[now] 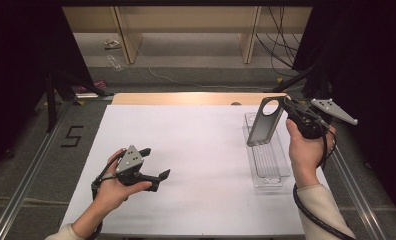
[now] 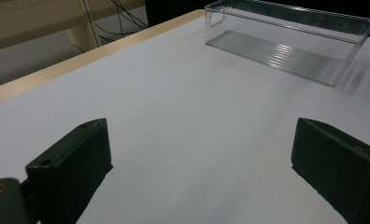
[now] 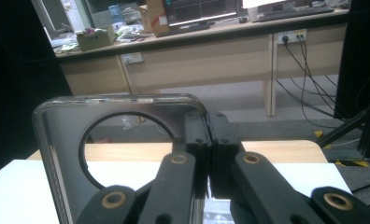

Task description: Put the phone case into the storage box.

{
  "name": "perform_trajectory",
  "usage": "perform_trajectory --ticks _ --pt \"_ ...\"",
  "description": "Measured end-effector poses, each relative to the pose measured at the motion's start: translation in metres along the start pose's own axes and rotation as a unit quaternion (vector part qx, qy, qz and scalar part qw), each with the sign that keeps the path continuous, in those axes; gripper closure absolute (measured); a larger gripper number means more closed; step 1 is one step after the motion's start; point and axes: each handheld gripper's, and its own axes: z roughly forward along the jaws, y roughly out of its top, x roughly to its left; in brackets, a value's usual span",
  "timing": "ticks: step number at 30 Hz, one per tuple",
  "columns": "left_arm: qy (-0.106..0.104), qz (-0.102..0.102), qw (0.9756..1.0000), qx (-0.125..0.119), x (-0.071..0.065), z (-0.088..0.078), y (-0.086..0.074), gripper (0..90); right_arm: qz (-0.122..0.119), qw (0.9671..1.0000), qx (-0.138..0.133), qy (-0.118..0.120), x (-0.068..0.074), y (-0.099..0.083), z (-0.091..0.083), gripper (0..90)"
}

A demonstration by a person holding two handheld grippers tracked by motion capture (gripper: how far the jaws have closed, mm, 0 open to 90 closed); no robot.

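Note:
A dark phone case [image 1: 264, 125] with a big round hole near its top hangs tilted over the far end of a clear plastic bin [image 1: 269, 162]. My right gripper [image 1: 285, 108] is shut on the case's upper right edge, held well above the table. In the right gripper view the jaws [image 3: 207, 135] pinch the case [image 3: 61, 140] beside its hole. My left gripper [image 1: 156, 162] rests low on the white table at the left, open and holding nothing. The left gripper view has its jaws [image 2: 202, 163] wide apart over bare white surface, with the empty bin [image 2: 290, 51] farther off.
The white tabletop [image 1: 196, 150] has a wooden strip [image 1: 186, 98] along its far edge. Metal rails run along both sides, and a "5" [image 1: 72, 136] is marked on the floor at the left. Desks and cables stand beyond the table.

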Motion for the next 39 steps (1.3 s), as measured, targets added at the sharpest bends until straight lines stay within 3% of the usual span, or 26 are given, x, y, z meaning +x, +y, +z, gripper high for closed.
perform_trajectory --ticks 39 --pt "0.002 0.000 1.0000 -0.001 0.001 0.000 0.000 4.5 0.003 0.9997 -0.001 -0.025 -0.015 -0.001 0.002 89.2"
